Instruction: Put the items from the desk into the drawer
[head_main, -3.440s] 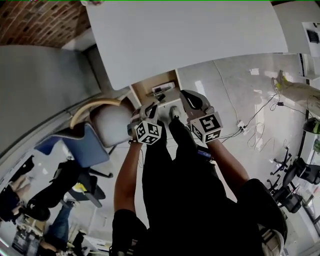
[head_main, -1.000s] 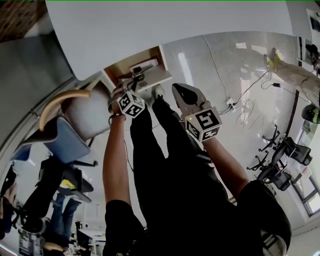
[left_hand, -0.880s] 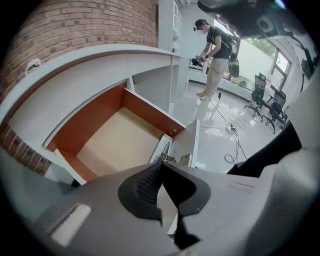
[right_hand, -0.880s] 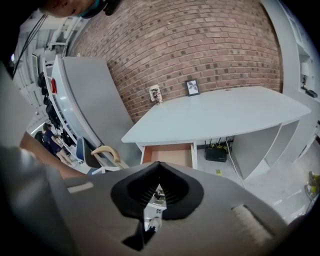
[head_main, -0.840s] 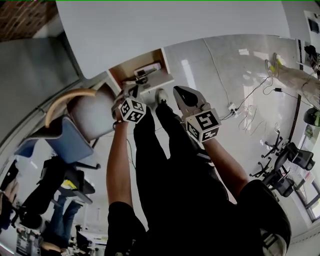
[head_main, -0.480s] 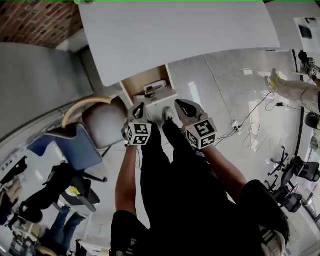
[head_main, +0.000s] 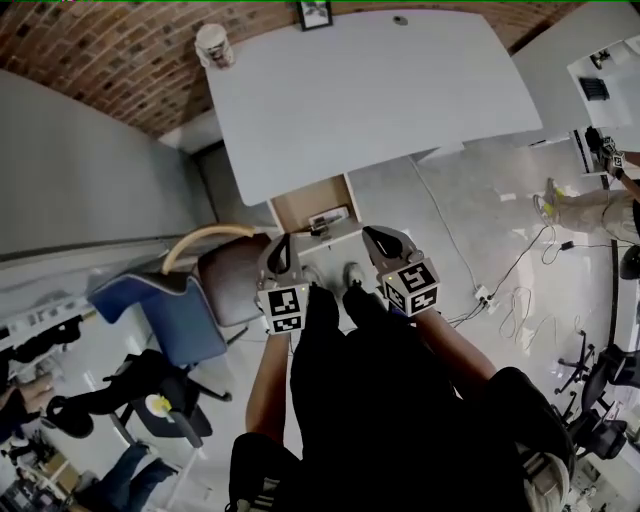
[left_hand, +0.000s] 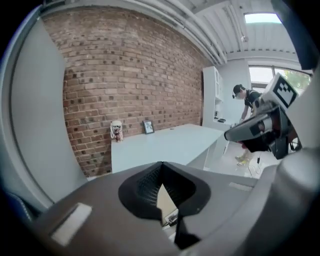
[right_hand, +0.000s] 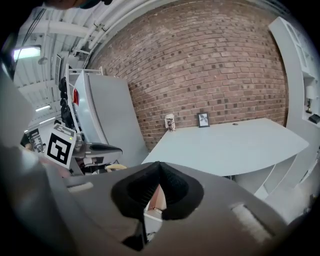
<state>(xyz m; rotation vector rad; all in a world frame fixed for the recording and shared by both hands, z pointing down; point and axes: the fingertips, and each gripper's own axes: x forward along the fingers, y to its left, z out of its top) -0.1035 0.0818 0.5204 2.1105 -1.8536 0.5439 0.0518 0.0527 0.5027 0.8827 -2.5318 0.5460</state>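
The white desk carries a small pale figurine, a picture frame and a small round thing along its far edge. Under its near edge a wooden drawer stands open, with small items lying in it. My left gripper and right gripper hover side by side just short of the drawer. Both are shut and hold nothing. The left gripper view has its shut tips below the desk. The right gripper view has its own below the figurine and frame.
A grey chair with a curved wooden arm and a blue chair stand left of the drawer. Cables and a power strip lie on the tiled floor at right. A person stands far right. A brick wall backs the desk.
My left gripper has drawn back out of the drawer and now sits level with the right one. The head view has lifted, bringing the desk's far edge and its items into sight.
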